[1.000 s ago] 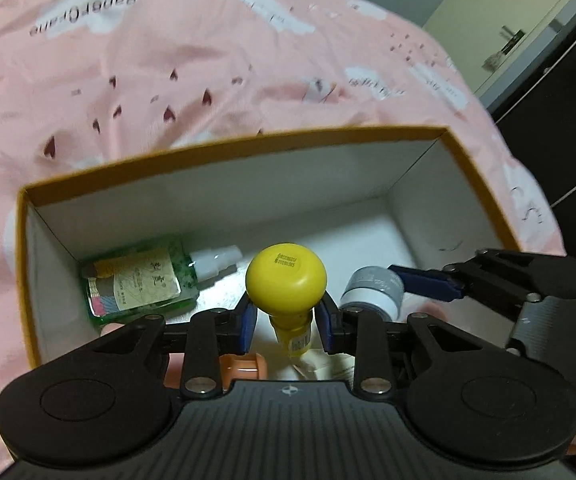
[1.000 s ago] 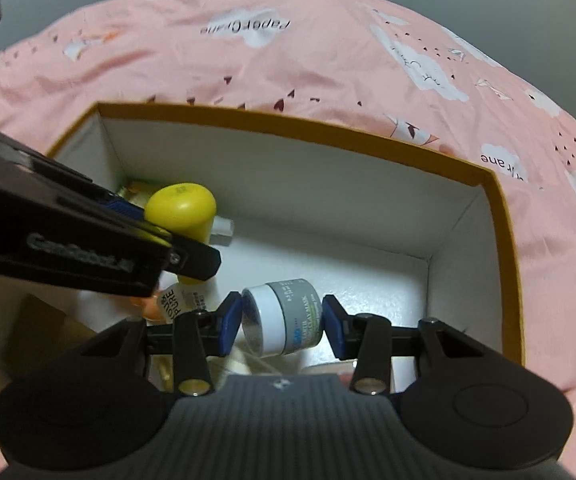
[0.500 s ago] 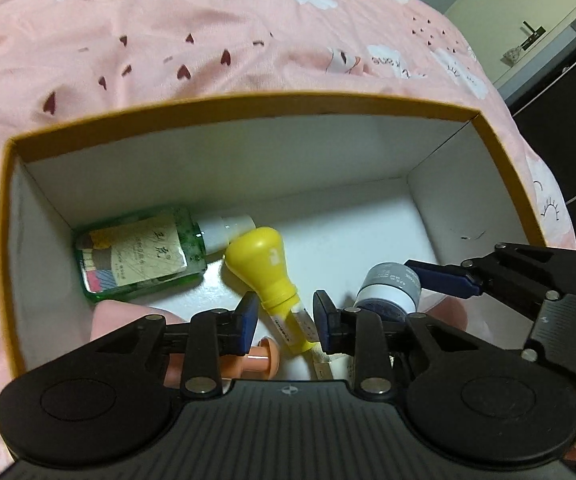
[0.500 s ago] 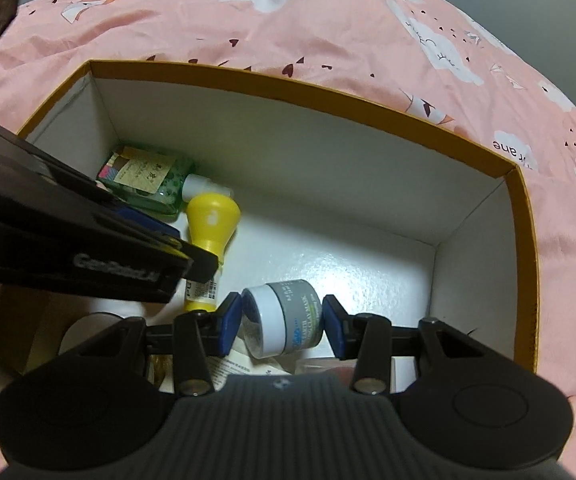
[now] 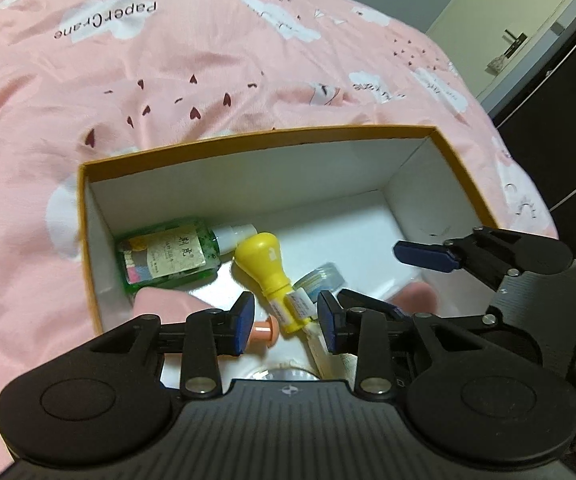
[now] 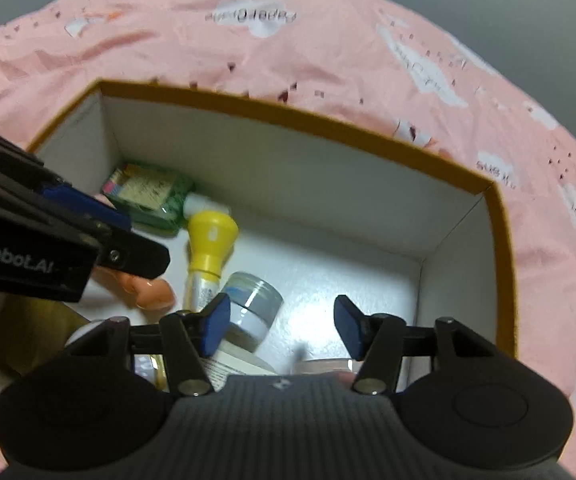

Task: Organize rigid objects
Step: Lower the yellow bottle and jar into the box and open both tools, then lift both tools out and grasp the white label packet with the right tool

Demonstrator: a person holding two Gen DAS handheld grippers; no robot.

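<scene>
The box (image 5: 463, 184) sits on the pink bed cover (image 5: 168, 80). Inside lie the yellow bottle (image 5: 264, 264), the green bottle (image 5: 168, 256) and the grey jar (image 6: 254, 306). The left gripper (image 5: 284, 320) has just let go and holds nothing. The right gripper (image 6: 282, 320) has just spread wide, with the jar lying loose.

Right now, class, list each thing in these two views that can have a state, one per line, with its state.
Orange-rimmed cardboard box: open, no lid on.
Green plastic spray bottle: lying down in the box.
Yellow bulb-capped tube: lying down, released.
Grey-lidded round jar: on its side, lid on.
Left gripper: open, jaws just opening.
Right gripper: open, jaws just opening.
</scene>
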